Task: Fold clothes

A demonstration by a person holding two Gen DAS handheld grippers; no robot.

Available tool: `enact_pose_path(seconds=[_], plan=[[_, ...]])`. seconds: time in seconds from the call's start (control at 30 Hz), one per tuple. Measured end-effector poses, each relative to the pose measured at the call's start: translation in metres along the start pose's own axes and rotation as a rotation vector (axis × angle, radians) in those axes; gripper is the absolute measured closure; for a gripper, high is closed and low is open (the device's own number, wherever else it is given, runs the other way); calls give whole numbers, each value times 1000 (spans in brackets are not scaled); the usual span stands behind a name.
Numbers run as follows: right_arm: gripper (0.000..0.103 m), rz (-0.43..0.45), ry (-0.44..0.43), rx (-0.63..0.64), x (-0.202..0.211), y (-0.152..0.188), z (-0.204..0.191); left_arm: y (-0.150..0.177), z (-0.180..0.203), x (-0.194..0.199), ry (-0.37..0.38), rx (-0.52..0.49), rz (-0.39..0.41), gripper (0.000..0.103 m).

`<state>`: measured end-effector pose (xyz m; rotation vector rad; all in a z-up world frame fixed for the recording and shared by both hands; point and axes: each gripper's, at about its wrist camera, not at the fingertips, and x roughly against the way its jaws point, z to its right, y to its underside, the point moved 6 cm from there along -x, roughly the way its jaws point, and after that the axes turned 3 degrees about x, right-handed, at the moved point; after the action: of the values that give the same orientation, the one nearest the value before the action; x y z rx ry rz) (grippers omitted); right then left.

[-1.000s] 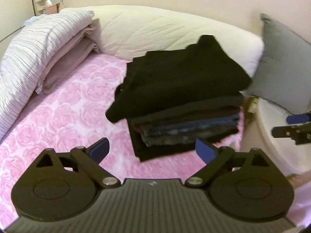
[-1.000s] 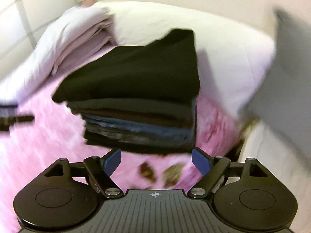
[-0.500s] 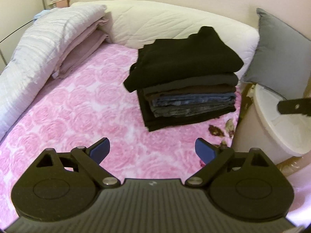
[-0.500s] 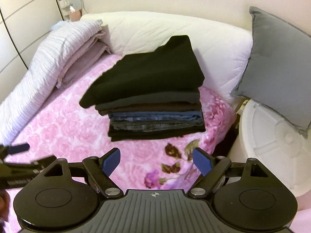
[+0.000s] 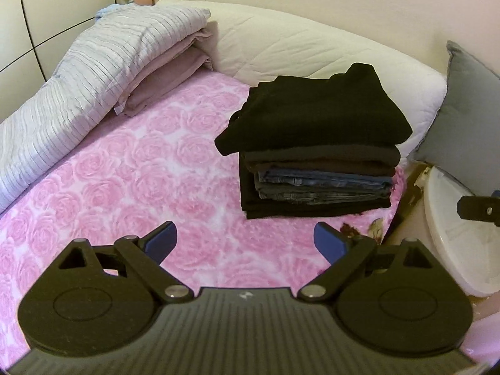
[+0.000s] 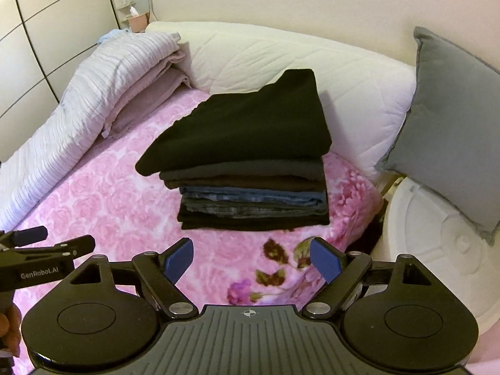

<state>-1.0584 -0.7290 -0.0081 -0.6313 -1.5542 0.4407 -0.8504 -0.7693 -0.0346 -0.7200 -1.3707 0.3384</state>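
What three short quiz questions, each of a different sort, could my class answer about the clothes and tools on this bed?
1. True or false: the black folded garment lies on top of the stack of folded clothes.
2. Multiple choice: the right tool is A) shut on cloth, B) open and empty, C) out of view.
3. Fill in: the stack rests on the ___ rose-patterned blanket.

Key
1. True.
2. B; the left tool is open and empty too.
3. Pink.
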Motion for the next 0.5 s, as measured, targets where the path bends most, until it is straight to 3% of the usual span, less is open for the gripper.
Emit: enact_pose_path(seconds=[0.23,0.5], plan=[[18,23,26,59,6,-2,4,-2,18,5,23,15,-10,10],[18,43,16,68,5,-2,5,-5,30,9,-2,1,9,10]])
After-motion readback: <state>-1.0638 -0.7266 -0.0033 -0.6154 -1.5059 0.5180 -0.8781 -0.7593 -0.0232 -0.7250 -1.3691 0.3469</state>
